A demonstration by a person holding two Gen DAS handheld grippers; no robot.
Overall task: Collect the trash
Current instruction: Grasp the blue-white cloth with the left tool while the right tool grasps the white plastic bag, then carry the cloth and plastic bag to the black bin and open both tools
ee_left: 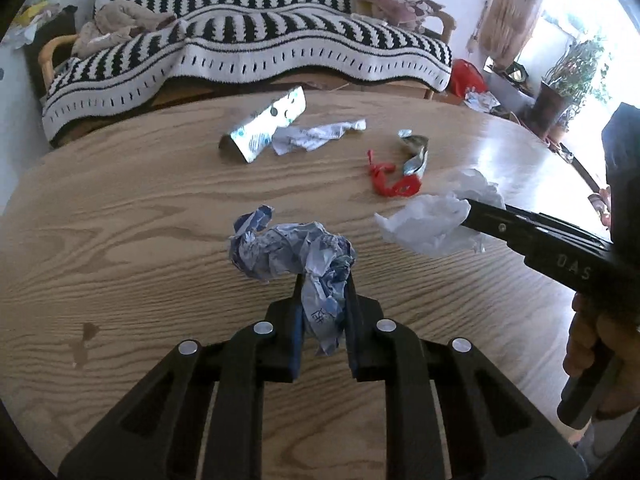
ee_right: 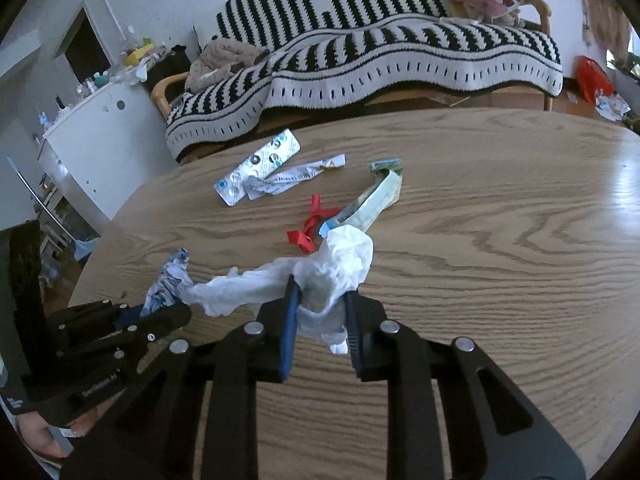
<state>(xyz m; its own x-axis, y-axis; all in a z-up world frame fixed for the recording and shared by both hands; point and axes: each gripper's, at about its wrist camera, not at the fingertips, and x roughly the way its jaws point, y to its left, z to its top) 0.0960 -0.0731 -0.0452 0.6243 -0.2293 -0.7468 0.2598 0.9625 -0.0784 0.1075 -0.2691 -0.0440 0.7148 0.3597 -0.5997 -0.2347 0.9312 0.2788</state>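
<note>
My left gripper (ee_left: 323, 280) is shut on a crumpled blue-and-white wrapper (ee_left: 292, 248) and holds it just above the wooden table (ee_left: 120, 220). My right gripper (ee_right: 319, 290) is shut on a crumpled white tissue (ee_right: 320, 268), also lifted off the table; the tissue shows in the left wrist view (ee_left: 436, 216). On the table beyond lie a silver pill blister (ee_left: 264, 124), a white printed wrapper (ee_left: 316, 134), a red scrap (ee_left: 390, 178) and a pale green packet (ee_right: 376, 196).
A sofa with a black-and-white striped blanket (ee_left: 248, 36) stands behind the table. A white cabinet (ee_right: 96, 148) with clutter is at the left. A red bag (ee_right: 592, 76) and potted plants (ee_left: 568, 72) stand at the right.
</note>
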